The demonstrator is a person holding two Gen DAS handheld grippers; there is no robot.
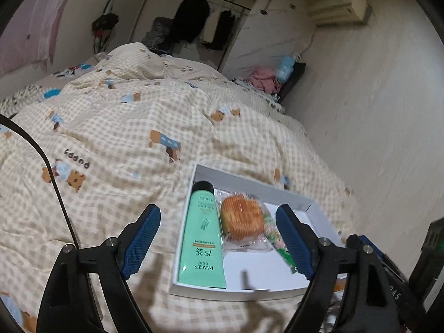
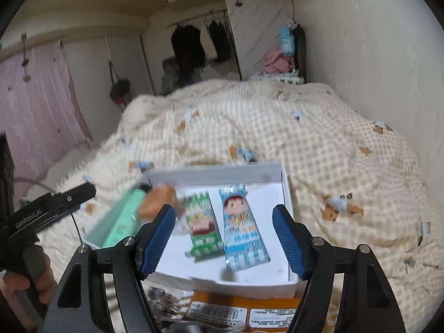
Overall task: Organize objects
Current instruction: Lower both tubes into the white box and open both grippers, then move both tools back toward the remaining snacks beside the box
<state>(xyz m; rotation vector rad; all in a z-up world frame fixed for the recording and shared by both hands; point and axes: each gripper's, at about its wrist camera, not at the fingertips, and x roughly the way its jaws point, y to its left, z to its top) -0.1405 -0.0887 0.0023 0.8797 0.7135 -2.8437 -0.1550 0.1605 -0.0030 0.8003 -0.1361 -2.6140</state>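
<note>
A shallow white box (image 1: 288,191) was seen lying on the checked bear-print quilt (image 1: 125,127) of a bed. Inside it, against its left wall, a green tube (image 1: 201,236) was laid lengthwise. Just right of the tube, touching it, a wrapped orange bun (image 1: 241,217) was placed. Further right in the box, a green snack packet (image 2: 204,229) and a blue snack packet (image 2: 244,229) were laid side by side. The left gripper (image 1: 219,245) was held above the box with its jaws spread and nothing grasped. The right gripper (image 2: 223,240) was likewise released, empty, over the box's near edge. An orange packet (image 2: 244,309) was seen just outside the box's near wall.
</note>
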